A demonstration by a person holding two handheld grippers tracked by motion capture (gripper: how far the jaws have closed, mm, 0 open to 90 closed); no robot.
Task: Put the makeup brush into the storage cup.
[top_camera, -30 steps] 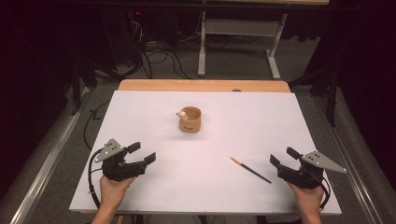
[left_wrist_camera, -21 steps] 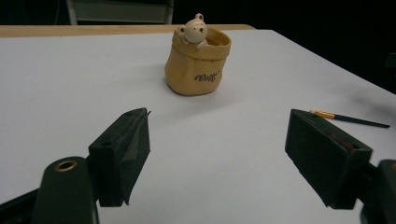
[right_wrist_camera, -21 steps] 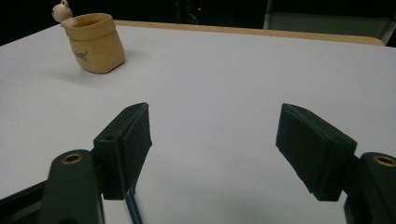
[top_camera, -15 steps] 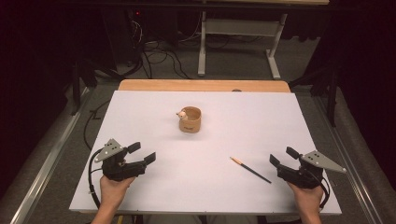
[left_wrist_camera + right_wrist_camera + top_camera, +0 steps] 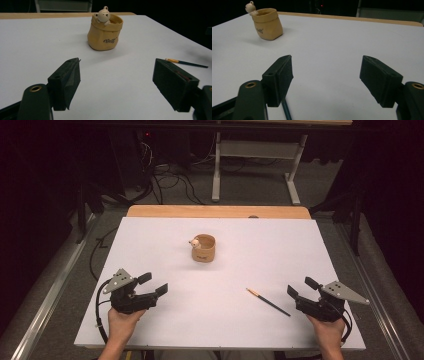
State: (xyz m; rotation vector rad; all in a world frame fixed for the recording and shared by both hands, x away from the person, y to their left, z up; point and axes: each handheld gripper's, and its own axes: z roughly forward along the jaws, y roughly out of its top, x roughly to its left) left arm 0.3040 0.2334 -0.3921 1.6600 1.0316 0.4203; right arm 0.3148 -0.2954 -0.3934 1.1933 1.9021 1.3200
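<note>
A white table top (image 5: 310,245) is seen at the centre, with a wooden strip (image 5: 220,211) along its 12 o'clock edge. Grey floor (image 5: 250,190) is seen beyond, where black cables (image 5: 170,180) lie at 11 o'clock and a grey desk frame (image 5: 255,157) stands at 12 o'clock. The surroundings are kept dark.

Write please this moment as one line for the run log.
left gripper: open, empty | right gripper: open, empty | pencil: flat on table, beside right gripper | bear pot: upright, mid-table, untouched
</note>
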